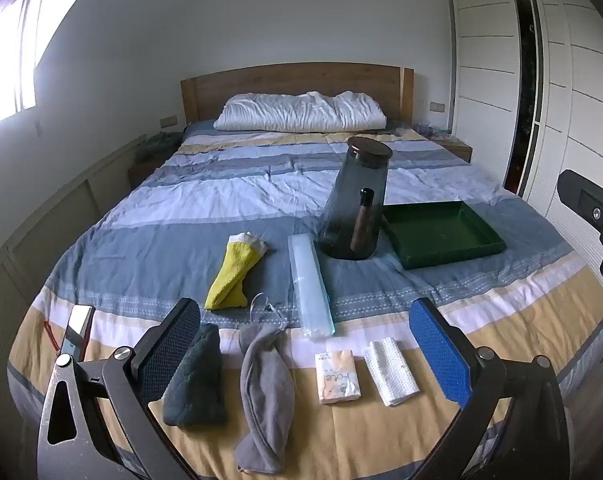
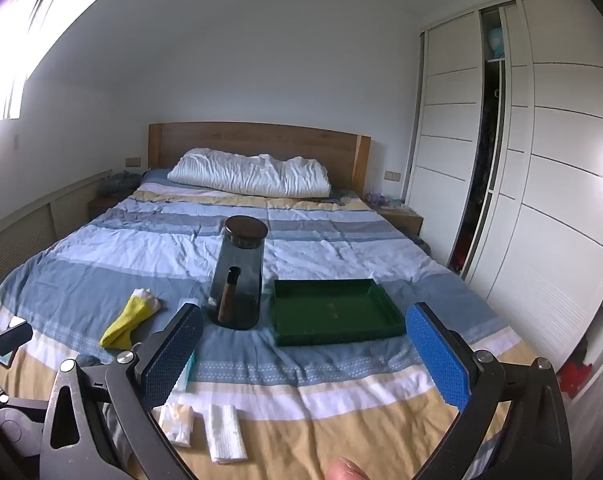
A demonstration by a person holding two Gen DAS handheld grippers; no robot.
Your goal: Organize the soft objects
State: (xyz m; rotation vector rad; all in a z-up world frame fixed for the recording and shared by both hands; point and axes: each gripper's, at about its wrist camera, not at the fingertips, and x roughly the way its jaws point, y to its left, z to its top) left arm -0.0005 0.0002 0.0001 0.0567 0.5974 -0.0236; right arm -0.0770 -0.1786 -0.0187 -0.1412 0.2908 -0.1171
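Note:
On the striped bedspread near its foot lie a folded dark green cloth [image 1: 195, 380], a grey drawstring pouch [image 1: 263, 396], a tissue pack [image 1: 337, 376], a folded white cloth [image 1: 391, 372], a yellow sock [image 1: 233, 272] and a long clear plastic pack [image 1: 309, 284]. An empty green tray [image 1: 441, 232] sits to the right of a smoky glass jar [image 1: 357, 208]. My left gripper [image 1: 305, 356] hovers open above the row of soft items. My right gripper [image 2: 305, 352] is open too, above the bed in front of the green tray [image 2: 333, 312], with the white cloth [image 2: 225, 436] and tissue pack [image 2: 177, 424] low on its left.
A phone [image 1: 77, 332] lies at the bed's left edge. A white pillow [image 1: 301, 112] rests against the wooden headboard [image 1: 293, 76]. White wardrobe doors [image 2: 521, 180] line the right side, nightstands flank the bed. A fingertip [image 2: 345, 470] shows at the bottom edge.

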